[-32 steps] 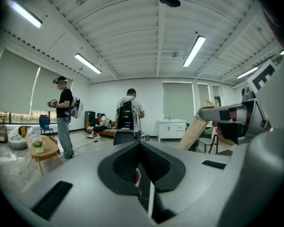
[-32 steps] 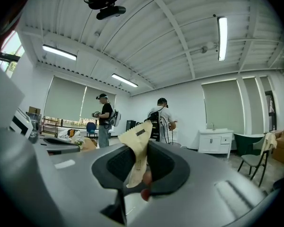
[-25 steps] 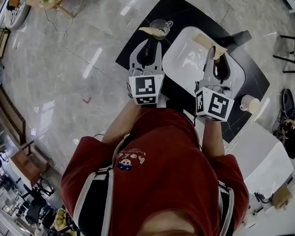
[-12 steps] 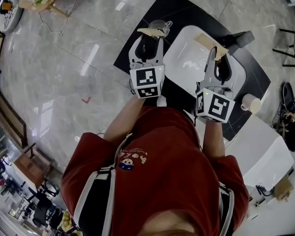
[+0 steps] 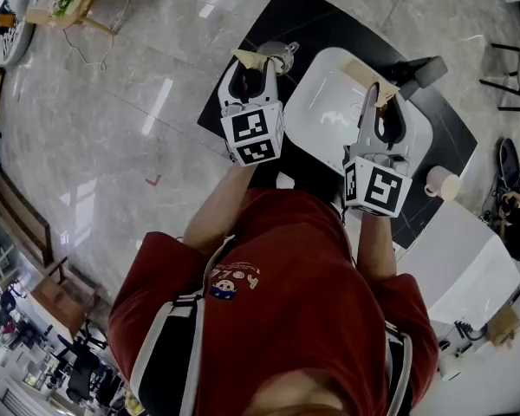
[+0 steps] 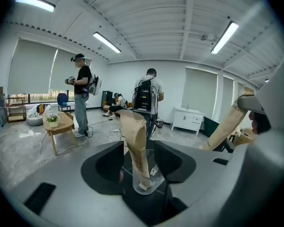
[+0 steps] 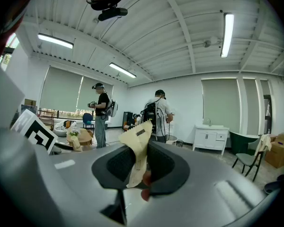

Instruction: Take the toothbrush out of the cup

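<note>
Between the wide-spread, just-opened jaws of the left gripper [image 6: 140, 161], untouched by either pad: a clear glass cup [image 6: 145, 182], lower centre. Upright inside it, a paper-wrapped toothbrush [image 6: 135, 136], bristles hidden by the wrapper. Pinched in the closed right gripper [image 7: 141, 167]: a second paper packet [image 7: 138, 141], contents unseen.

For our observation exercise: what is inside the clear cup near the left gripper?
A tan paper sleeve stands slanted in the clear cup, its top above the rim. The paper covers its contents, presumably the toothbrush, so no brush is visible.
</note>
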